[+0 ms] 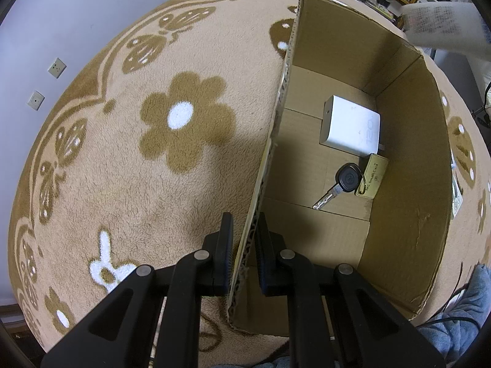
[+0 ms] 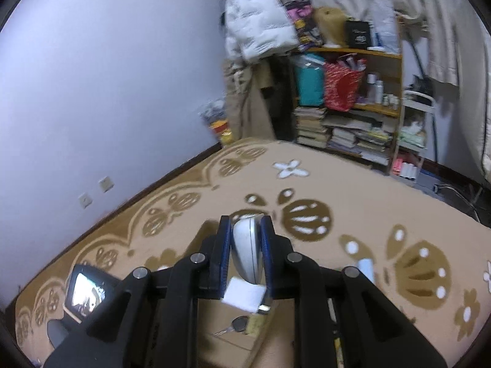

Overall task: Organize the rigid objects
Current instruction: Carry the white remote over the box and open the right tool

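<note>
Flowered carpet (image 1: 122,184): charger (image 1: 349,128), key (image 1: 340,184) boxed (image 1: 408,153); left gripper (image 1: 245,245) pinches wall, right gripper (image 2: 245,245) carries silver mouse (image 2: 245,251), undelivered.

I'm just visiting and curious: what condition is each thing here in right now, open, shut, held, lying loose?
Cardboard box: open-topped, its wall pinched.
Left gripper: shut on the box wall.
White charger: lying loose on the box floor.
Car key: lying flat in the box, ringed to a gold tag.
Gold tag: flat beside the charger.
Right gripper: shut on a silver mouse.
Silver mouse: held on edge above the box.
</note>
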